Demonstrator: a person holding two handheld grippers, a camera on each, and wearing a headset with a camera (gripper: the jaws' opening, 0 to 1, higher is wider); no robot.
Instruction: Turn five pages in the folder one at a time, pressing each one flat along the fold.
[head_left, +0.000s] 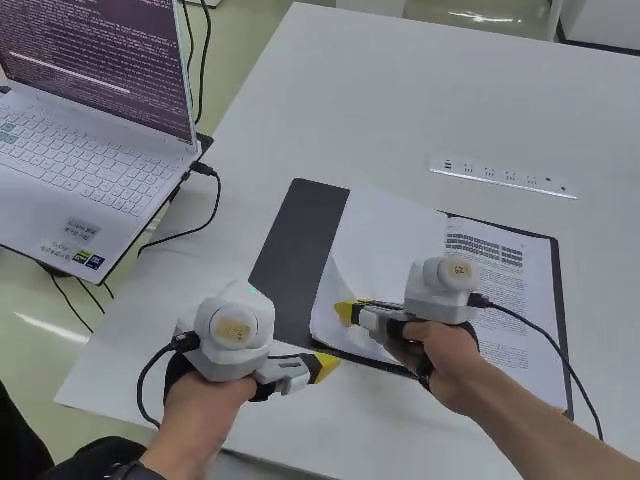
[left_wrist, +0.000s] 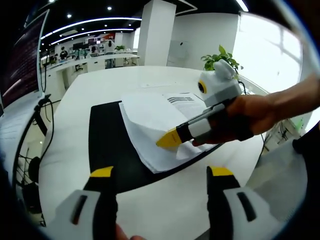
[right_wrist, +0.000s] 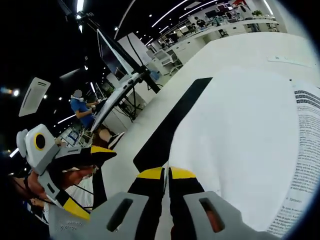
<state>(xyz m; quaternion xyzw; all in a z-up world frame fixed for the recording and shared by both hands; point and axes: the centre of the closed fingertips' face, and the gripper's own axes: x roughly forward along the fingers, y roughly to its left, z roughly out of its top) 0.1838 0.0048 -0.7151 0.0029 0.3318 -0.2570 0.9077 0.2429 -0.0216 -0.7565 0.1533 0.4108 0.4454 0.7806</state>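
The folder (head_left: 298, 250) lies open close to the near edge of the white table (head_left: 400, 90), its black inside cover bare on the left side. The right gripper (head_left: 345, 312) has its yellow-tipped jaws pressed together on the near edge of a white page (head_left: 385, 250), which is raised and bowed above the fold. To the right of it the printed sheet (head_left: 515, 285) lies flat in the folder; it carries a bold block of text at the top and finer lines below, all too small to read.

The left gripper (left_wrist: 161, 172) is over the near edge of the table, just left of the folder, its jaws spread wide with nothing between them. Each gripper bears a round yellow label on top whose marking is not legible.

A socket strip (head_left: 505, 177) is set in the table beyond the folder. Past the table's left edge stands a white laptop (head_left: 80, 160), its screen covered in unreadable lines of text, with small stickers below the keyboard.
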